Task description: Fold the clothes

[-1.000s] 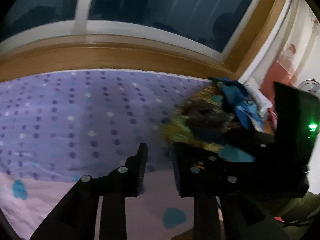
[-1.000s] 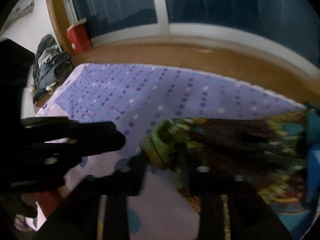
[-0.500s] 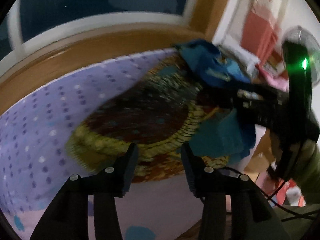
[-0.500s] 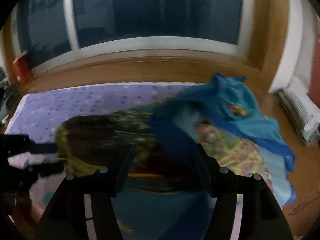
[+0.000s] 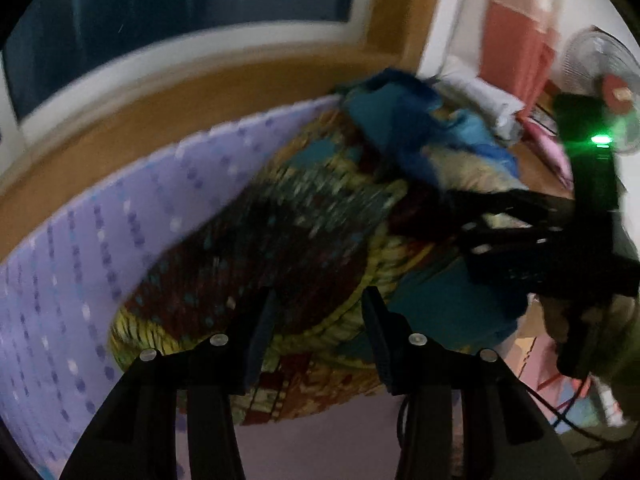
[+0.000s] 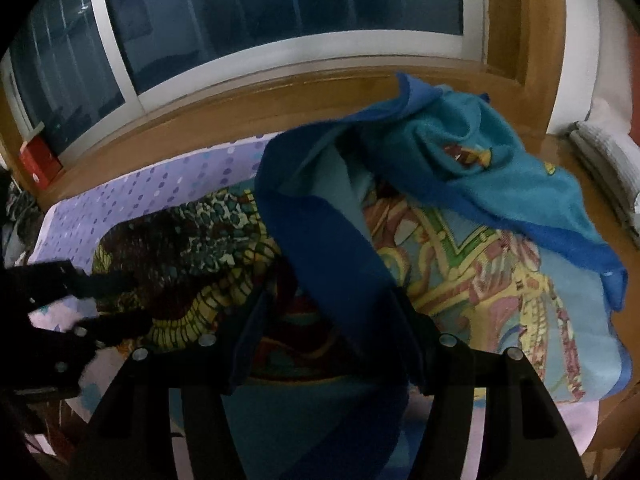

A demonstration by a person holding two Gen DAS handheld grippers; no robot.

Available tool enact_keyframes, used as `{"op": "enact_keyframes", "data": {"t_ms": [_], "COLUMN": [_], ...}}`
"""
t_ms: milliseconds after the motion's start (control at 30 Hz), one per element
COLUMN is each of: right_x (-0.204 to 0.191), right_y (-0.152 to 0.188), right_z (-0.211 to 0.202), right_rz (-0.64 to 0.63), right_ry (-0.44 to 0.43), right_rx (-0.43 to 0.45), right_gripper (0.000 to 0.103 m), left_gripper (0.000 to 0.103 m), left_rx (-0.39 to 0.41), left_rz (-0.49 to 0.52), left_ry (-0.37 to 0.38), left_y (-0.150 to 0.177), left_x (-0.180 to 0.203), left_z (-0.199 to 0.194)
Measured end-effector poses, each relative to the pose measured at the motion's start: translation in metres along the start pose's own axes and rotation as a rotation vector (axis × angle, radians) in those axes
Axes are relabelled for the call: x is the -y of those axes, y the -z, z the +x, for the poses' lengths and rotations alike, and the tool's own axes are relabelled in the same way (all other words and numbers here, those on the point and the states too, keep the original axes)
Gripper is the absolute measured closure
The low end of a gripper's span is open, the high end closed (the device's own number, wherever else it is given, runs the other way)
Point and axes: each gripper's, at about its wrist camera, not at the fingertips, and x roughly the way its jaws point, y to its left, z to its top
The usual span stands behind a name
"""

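Clothes lay heaped on our purple dotted bedsheet (image 6: 132,196). A dark brown and yellow patterned garment (image 5: 256,264) sat toward the left of the heap, touching a pale blue printed cloth (image 6: 500,280) on its right. A blue garment (image 6: 472,168) was draped over both, and its dark blue band (image 6: 332,264) hung down between the fingers of our right gripper (image 6: 328,332), whose jaws stood apart; we could not tell whether the pads pressed the band. Our left gripper (image 5: 318,320) hovered over the patterned garment's yellow edge with jaws apart, holding nothing. Behind the bed ran a wooden sill (image 6: 240,96) and a dark window (image 6: 280,4). A fan (image 5: 600,76) stood at the right.
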Motion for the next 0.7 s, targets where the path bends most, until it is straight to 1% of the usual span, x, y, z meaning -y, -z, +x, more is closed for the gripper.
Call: {"op": "enact_keyframes", "data": {"t_ms": [67,100,167,267,367,400,433,467,500,533,567,600,633,700], "right_x": [0.0,0.0,-0.001,-0.006,-0.007,-0.009,-0.011,-0.016,-0.022,-0.027,-0.032,-0.037,-0.047,-0.066], "right_y": [0.001,0.001,0.001,0.003,0.003,0.004,0.004,0.004,0.003,0.003,0.003,0.003,0.001,-0.001], "right_z": [0.002,0.003,0.005,0.007,0.015,0.018,0.022,0.022,0.023,0.023,0.023,0.024,0.018,0.007], "right_rz": [0.011,0.019,0.034,0.045,0.089,0.097,0.096,0.085,0.073,0.061,0.049,0.038,0.027,0.006], "right_ry": [-0.013,-0.02,-0.035,-0.025,-0.031,-0.031,-0.022,-0.009,0.003,0.016,0.029,0.042,0.021,-0.024], "right_rx": [-0.01,-0.017,-0.031,-0.048,-0.082,-0.091,-0.097,-0.096,-0.095,-0.094,-0.093,-0.092,-0.072,-0.03], "right_gripper": [0.042,0.042,0.042,0.042,0.042,0.042,0.043,0.046,0.061,0.078,0.084,0.094,0.096,0.098], "left_gripper": [0.058,0.058,0.057,0.057,0.057,0.058,0.062,0.078,0.088,0.091,0.095,0.097,0.097,0.098], "left_rx": [0.035,0.039,0.029,0.002,-0.056,-0.066,-0.061,-0.047,-0.034,-0.026,-0.011,0.01,0.027,0.056], "left_rz": [0.053,0.077,0.134,0.202,0.226,0.229,0.217,0.186,0.153,0.114,0.078,0.047,0.027,0.007], "left_ry": [-0.001,0.001,0.002,0.006,0.03,0.05,0.082,0.119,0.155,0.189,0.216,0.24,0.255,0.272], "left_y": [-0.004,-0.007,-0.012,-0.018,-0.015,-0.013,-0.011,-0.01,-0.009,-0.008,-0.008,-0.007,-0.006,-0.003], "left_x": [0.005,0.006,0.007,0.004,-0.003,-0.005,-0.008,-0.012,-0.017,-0.023,-0.028,-0.034,-0.039,-0.047], "left_z": [-0.004,-0.002,0.007,0.03,0.057,0.063,0.067,0.065,0.064,0.061,0.055,0.047,0.038,0.02]}}
